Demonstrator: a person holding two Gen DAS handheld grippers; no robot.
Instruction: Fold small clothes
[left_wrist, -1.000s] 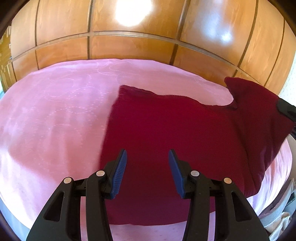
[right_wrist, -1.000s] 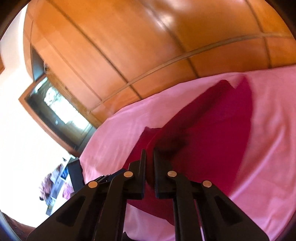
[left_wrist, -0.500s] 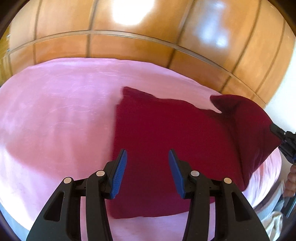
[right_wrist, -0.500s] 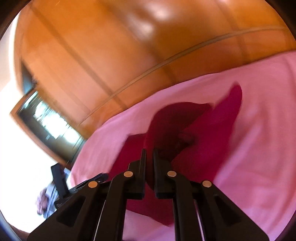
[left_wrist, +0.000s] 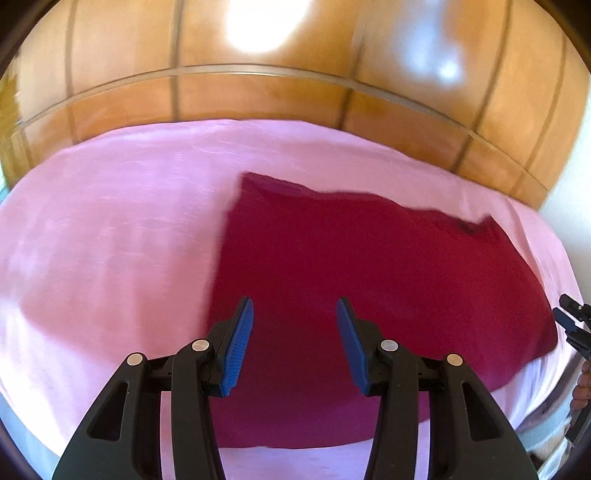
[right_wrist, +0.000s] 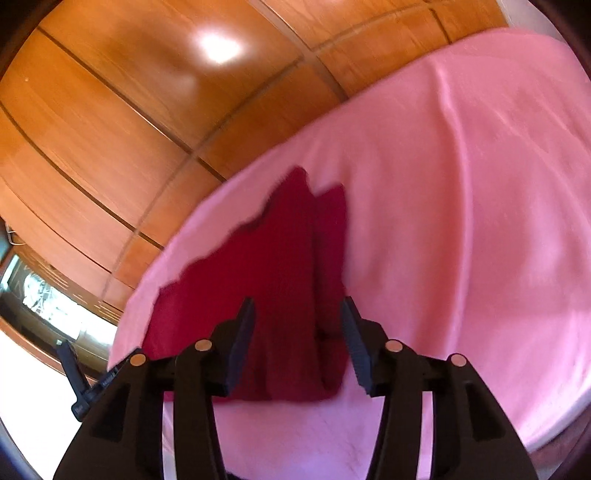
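A dark red garment (left_wrist: 369, 280) lies flat on the pink bed cover (left_wrist: 110, 240), folded over on itself. My left gripper (left_wrist: 293, 345) hovers open above its near part, nothing between the blue pads. In the right wrist view the same garment (right_wrist: 280, 295) shows a fold ridge running away from me. My right gripper (right_wrist: 297, 345) hangs just over its near edge with its jaws opening; the cloth lies below them, not pinched. The right gripper's tips (left_wrist: 570, 321) also peek in at the right edge of the left wrist view, beside the garment.
Polished wooden wardrobe doors (left_wrist: 258, 92) stand along the far side of the bed. A person's hand (left_wrist: 583, 384) shows at the right edge. The left gripper (right_wrist: 79, 380) appears at the lower left in the right wrist view, near a dark framed opening (right_wrist: 37, 291).
My right gripper carried the lifted flap of the garment over and down, then let go; the flap now lies flat on the garment. The left gripper stayed put and open.
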